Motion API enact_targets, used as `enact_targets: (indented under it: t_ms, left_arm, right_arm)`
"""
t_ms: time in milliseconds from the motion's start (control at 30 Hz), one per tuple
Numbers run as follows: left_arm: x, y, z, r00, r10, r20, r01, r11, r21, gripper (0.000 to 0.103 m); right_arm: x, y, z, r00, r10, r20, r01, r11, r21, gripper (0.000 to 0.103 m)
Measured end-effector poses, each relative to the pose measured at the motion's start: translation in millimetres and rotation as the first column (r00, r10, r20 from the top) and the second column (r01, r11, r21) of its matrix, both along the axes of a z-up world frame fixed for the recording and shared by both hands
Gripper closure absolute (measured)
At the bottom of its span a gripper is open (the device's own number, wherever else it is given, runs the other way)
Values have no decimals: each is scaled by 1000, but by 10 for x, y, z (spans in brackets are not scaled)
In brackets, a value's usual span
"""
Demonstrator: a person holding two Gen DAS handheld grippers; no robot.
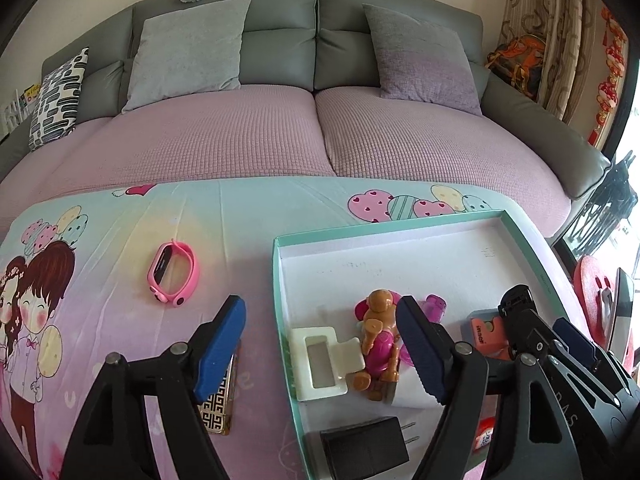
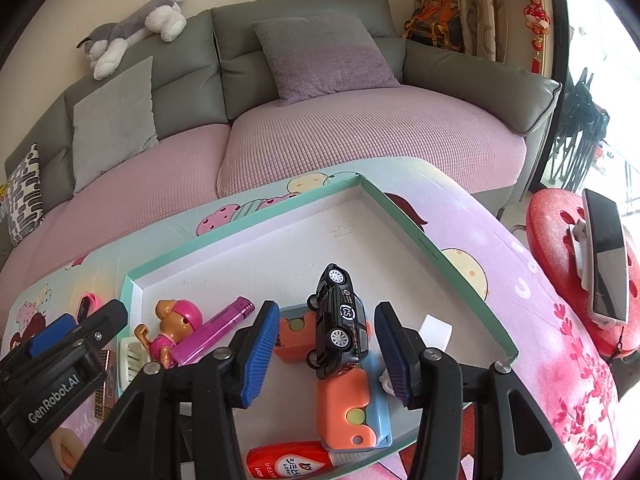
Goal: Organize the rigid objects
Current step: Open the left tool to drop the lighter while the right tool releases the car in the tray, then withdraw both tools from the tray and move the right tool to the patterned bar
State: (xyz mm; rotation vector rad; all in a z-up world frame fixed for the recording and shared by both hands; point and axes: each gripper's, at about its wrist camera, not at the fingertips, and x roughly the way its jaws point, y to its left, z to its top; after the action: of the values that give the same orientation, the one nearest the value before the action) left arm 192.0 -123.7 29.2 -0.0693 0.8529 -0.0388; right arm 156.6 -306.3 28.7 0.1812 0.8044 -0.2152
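Note:
A teal-rimmed white tray (image 1: 384,225) (image 2: 430,250) lies on a cartoon-print tablecloth. My left gripper (image 1: 320,352) stands open over the tray's left wall. A white holder (image 1: 318,364) and a brown-and-pink toy pup (image 1: 378,340) lie between its pads, touched by neither. My right gripper (image 2: 326,354) is open around a black toy car (image 2: 340,320). The car lies on its side on orange-and-blue boxes (image 2: 348,412), with a gap at each pad. A purple lighter (image 2: 218,330) and a black charger (image 1: 364,446) are also in the tray. Outside it lie a pink watch (image 1: 173,276) and a gold patterned case (image 1: 218,408).
A red-and-white tube (image 2: 288,462) lies at the tray's near edge. A grey sofa (image 1: 320,140) with a pink cover and cushions runs behind the table. To the right stands a red stool (image 2: 556,240) carrying a phone (image 2: 606,256) on a holder.

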Motion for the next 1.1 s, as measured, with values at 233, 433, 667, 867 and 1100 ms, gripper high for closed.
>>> enact_targets:
  t_ms: [233, 433, 667, 867, 1100]
  left_arm:
    - [47, 230, -51, 995, 95, -24, -95, 995, 7, 24]
    - [55, 329, -87, 992, 123, -32, -124, 992, -1, 23]
    - [80, 412, -113, 989, 146, -39, -146, 989, -4, 23]
    - [77, 552, -122, 983, 182, -32, -183, 983, -17, 23]
    - [24, 808, -129, 970, 242, -31, -243, 969, -42, 0]
  right_arm:
    - [14, 21, -2, 1000, 3, 0, -3, 1000, -18, 25]
    - [19, 81, 10, 1000, 21, 7, -20, 999, -39, 10]
    - [15, 135, 19, 999, 25, 23, -23, 997, -75, 0]
    - [31, 202, 7, 1000, 29, 12, -27, 995, -96, 0]
    - [62, 343, -13, 998, 59, -14, -60, 990, -125, 0]
